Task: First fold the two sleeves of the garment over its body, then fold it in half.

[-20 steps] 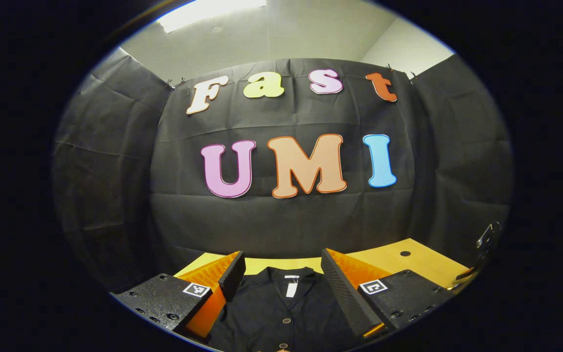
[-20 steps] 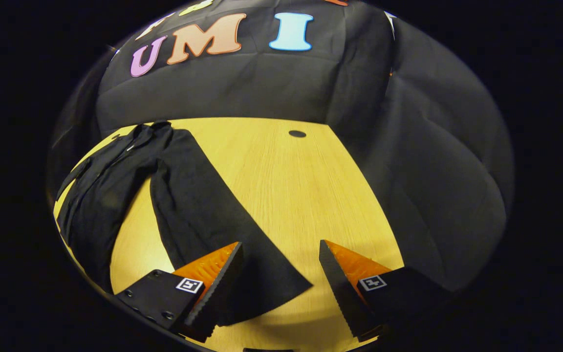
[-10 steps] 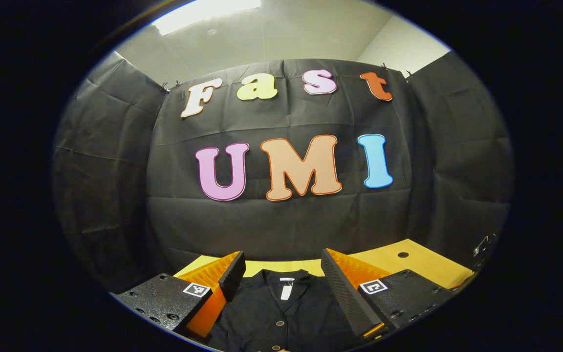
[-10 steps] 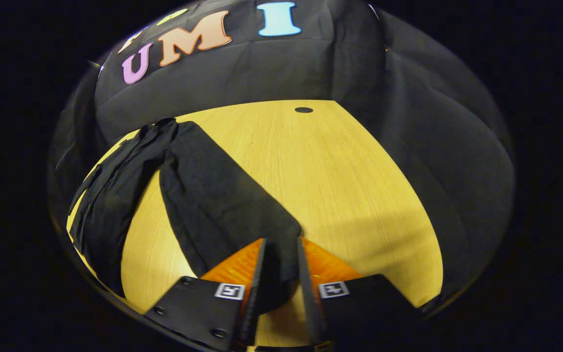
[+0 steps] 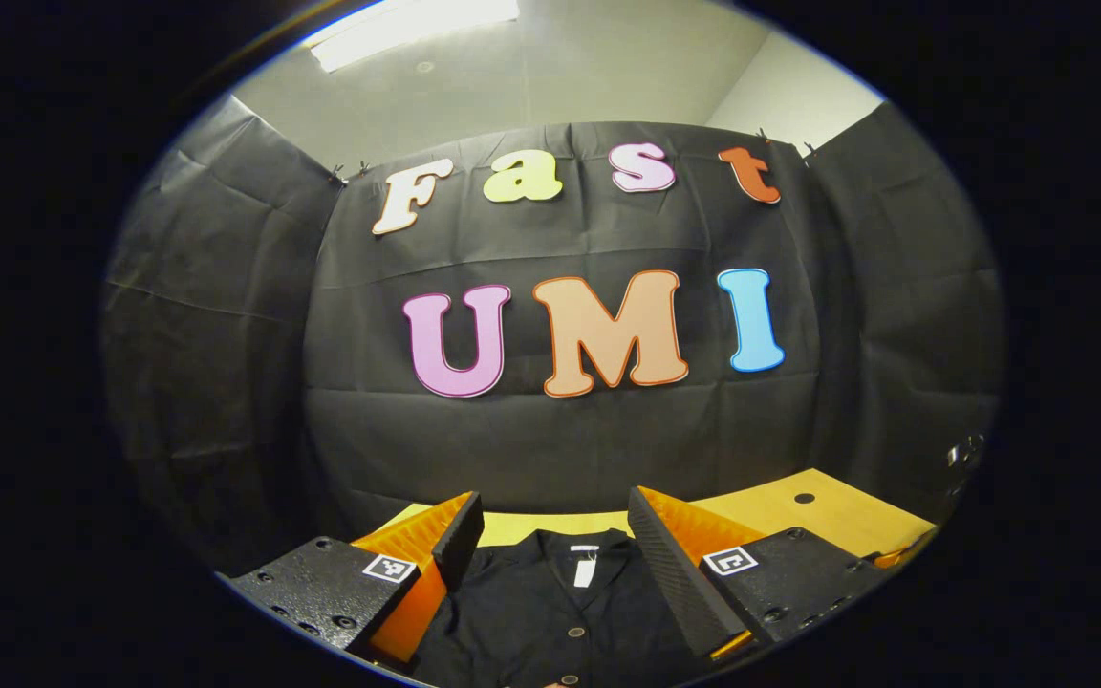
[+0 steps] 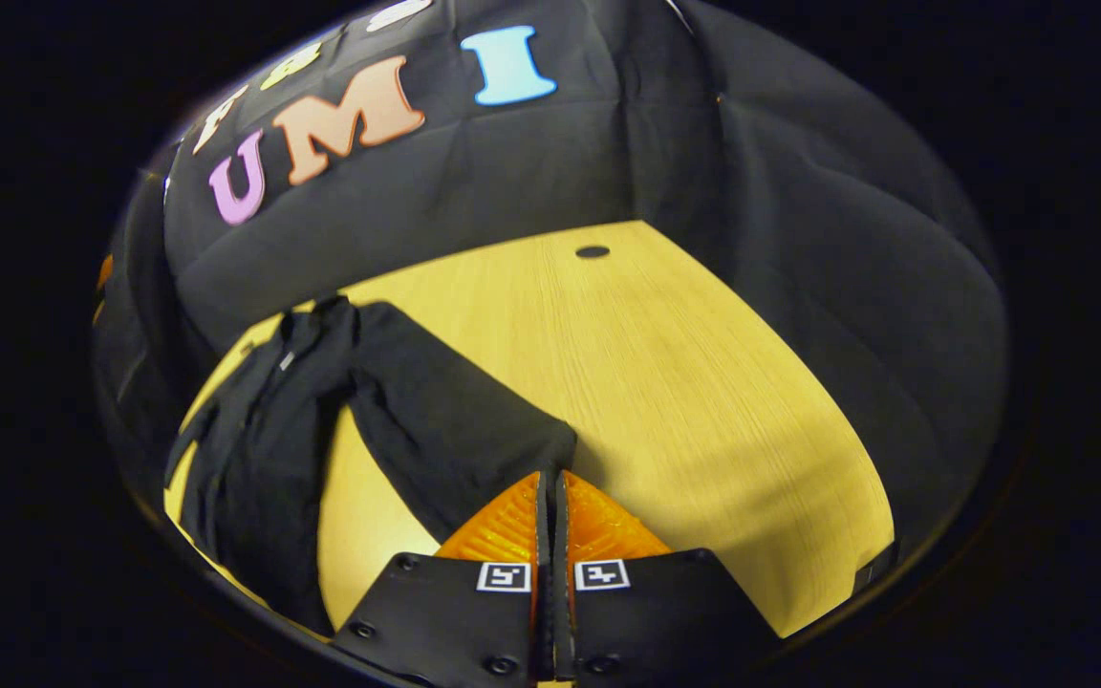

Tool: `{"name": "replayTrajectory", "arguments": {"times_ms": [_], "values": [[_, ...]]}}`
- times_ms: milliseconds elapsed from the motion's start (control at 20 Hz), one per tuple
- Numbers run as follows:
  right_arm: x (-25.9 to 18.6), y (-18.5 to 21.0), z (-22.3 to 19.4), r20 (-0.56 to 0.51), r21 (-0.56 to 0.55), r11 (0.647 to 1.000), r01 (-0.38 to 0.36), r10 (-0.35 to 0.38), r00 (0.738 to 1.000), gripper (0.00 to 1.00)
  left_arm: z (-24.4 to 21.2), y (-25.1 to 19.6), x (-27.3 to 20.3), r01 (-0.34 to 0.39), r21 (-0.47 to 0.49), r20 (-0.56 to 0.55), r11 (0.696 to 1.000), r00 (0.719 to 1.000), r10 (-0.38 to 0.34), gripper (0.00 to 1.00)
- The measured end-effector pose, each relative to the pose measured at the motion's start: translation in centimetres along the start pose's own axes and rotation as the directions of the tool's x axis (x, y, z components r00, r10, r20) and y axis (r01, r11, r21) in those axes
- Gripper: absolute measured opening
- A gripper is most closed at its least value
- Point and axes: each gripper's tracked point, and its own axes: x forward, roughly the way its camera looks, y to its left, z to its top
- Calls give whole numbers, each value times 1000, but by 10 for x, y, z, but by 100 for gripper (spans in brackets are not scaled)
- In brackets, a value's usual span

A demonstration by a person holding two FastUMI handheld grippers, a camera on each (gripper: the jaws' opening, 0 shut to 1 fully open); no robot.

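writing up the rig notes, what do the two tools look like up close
Each tool, left and right, has two wedge-shaped fingers with ribbed inner faces, mounted on black blocks with screw heads. Each block carries a small square black-and-white marker. No cables or sleeves are visible.

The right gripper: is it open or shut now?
Shut. The right gripper has its fingers together on the end of the black garment's sleeve, above the yellow wooden table.

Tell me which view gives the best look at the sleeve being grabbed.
The right gripper view. There the sleeve stretches across the table from the shirt's body to the right claw, whose fingers are closed on its end. The left gripper view shows the shirt's collar and buttoned front between the open left claw, not that sleeve.
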Motion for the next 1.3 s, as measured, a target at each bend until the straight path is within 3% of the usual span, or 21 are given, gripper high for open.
{"name": "replayTrajectory", "arguments": {"times_ms": [250,500,850,900,950,1100,1150,1200,1300], "values": [[-21,81,53,118,-8,997,-76,76,990,3,-5,47,-3,5,-44,4,999,1000,-4,93],[-36,185,90,180,-109,981,-160,178,967,2,-10,114,-6,-43,-52,6,998,999,43,93],[-30,313,105,195,-198,940,-279,317,928,2,-30,201,-14,-123,-82,-32,989,992,121,93],[-26,331,105,188,-214,933,-290,331,925,0,-34,214,-16,-135,-83,-36,987,991,132,99],[-22,350,105,179,-230,925,-303,346,921,2,-37,228,-17,-146,-84,-40,986,989,143,93],[-10,407,96,149,-270,900,-344,392,908,2,-48,266,-19,-174,-77,-54,982,984,170,93],[-5,426,92,139,-285,892,-352,402,905,2,-51,279,-19,-181,-73,-58,981,982,177,99],[0,444,89,130,-299,884,-360,412,902,2,-54,291,-19,-187,-70,-63,980,981,183,93],[7,477,81,116,-323,869,-375,430,896,2,-60,313,-17,-197,-67,-70,978,979,192,93]]}}
